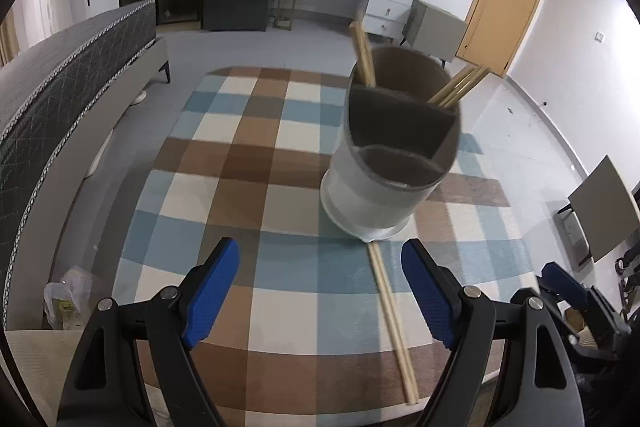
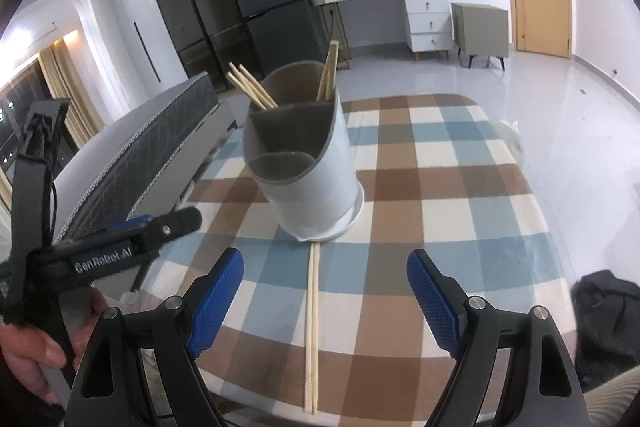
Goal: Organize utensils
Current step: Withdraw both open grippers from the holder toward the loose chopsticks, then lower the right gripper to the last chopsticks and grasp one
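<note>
Chopsticks (image 2: 311, 327) flat on checked cloth (image 2: 440, 187), between spread jaws of empty right hand-held gripper (image 2: 325, 303).

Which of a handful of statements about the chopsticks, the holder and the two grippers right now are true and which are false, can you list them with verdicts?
1. A pair of pale wooden chopsticks lies flat on the checked blue, brown and cream tablecloth. True.
2. The white cylindrical utensil holder with grey inner dividers is lying on its side. False: it stands upright on the cloth.
3. Chopsticks already stand in the holder's rear compartment. True.
4. The right gripper is shut on the loose chopsticks. False: its jaws are wide open, the pair lying between them untouched.
5. The left gripper is open and holds nothing. True.
6. The holder's front compartment is packed with spoons. False: no utensils show in it.
</note>
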Tool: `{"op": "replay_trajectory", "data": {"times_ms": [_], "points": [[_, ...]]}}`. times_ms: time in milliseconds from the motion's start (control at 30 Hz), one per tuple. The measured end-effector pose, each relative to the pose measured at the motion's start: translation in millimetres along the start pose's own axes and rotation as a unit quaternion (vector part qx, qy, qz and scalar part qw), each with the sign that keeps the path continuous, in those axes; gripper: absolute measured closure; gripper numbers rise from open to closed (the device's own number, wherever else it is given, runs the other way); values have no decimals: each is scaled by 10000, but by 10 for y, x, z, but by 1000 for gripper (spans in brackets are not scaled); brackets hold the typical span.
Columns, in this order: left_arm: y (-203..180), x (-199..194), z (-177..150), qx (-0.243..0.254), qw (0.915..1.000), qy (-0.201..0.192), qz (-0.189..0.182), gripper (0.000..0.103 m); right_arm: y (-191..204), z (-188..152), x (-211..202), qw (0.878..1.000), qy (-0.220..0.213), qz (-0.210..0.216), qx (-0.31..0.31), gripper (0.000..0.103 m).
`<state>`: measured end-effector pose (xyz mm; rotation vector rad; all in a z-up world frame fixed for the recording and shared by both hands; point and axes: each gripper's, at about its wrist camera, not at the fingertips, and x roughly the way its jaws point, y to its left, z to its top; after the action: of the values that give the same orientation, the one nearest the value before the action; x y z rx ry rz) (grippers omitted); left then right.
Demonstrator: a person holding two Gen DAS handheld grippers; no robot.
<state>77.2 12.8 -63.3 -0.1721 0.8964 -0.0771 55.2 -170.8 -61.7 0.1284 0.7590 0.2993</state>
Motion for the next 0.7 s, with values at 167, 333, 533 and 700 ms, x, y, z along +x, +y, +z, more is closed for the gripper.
{"op": "replay_trajectory", "data": {"times_ms": [167,333,533,700], "points": [[147,138,22,-219,9995,230,64,24,87,-25,216,9995,210,-80,-224,19],[273,236,91,-455,9982,350,195,23,206,-96,556,9941,629,-295,-830,19],[405,360,135,-772,9951,563,240,24,280,-220,906,9835,1167,-485,-1292,29],[469,421,147,-916,9931,686,252,24,228,-253,1115,9798,1499,-550,-1204,46]]}}
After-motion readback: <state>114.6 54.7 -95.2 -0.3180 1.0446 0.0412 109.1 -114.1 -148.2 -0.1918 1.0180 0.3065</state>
